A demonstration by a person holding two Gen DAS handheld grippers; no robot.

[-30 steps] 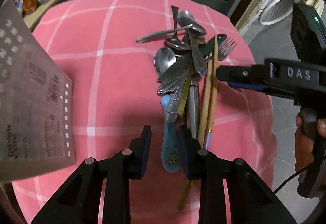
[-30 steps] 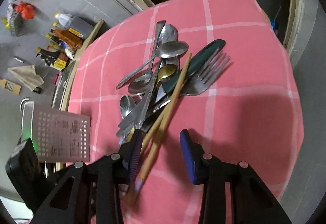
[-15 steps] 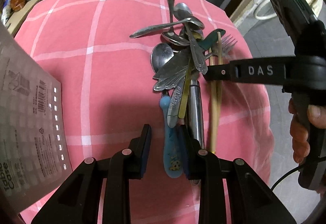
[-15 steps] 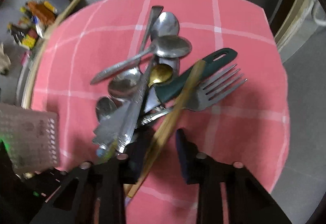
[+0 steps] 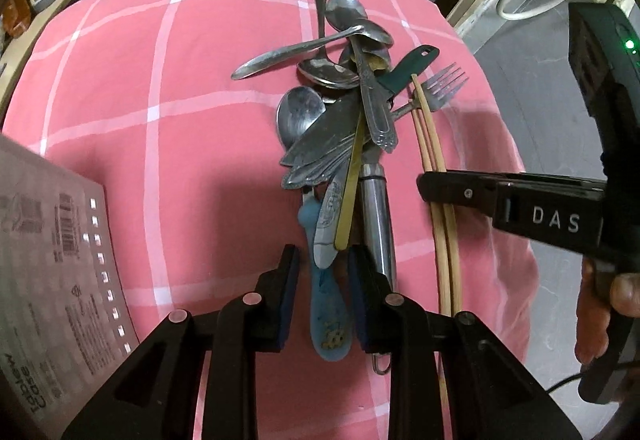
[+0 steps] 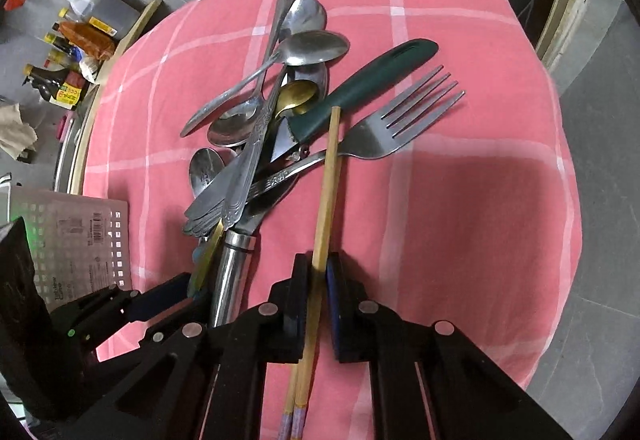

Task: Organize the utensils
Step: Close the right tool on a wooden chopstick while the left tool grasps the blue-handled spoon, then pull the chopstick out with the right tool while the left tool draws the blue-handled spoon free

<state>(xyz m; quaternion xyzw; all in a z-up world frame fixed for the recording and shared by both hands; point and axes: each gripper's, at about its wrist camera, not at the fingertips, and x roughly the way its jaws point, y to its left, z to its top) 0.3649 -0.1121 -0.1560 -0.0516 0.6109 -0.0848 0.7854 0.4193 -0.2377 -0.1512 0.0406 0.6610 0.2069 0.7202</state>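
Utensils (image 6: 256, 144) lie heaped in one tangle near the middle of the desk (image 6: 460, 220), spoons, knives and a fork crossed over one another, so anything wanted must be drawn out by a free end. That likely explains both grips. The chopsticks (image 6: 326, 192) lie along the heap's edge, and the right hand-held gripper (image 6: 316, 280), its jaws having just closed, pinches the pair almost shut. The left hand-held gripper (image 5: 322, 280), likewise just narrowed, brackets the blue handle (image 5: 326, 304) (a slim gap shows at the left pad, so real pressure is uncertain). A perforated case (image 5: 48, 264) waits at the left.
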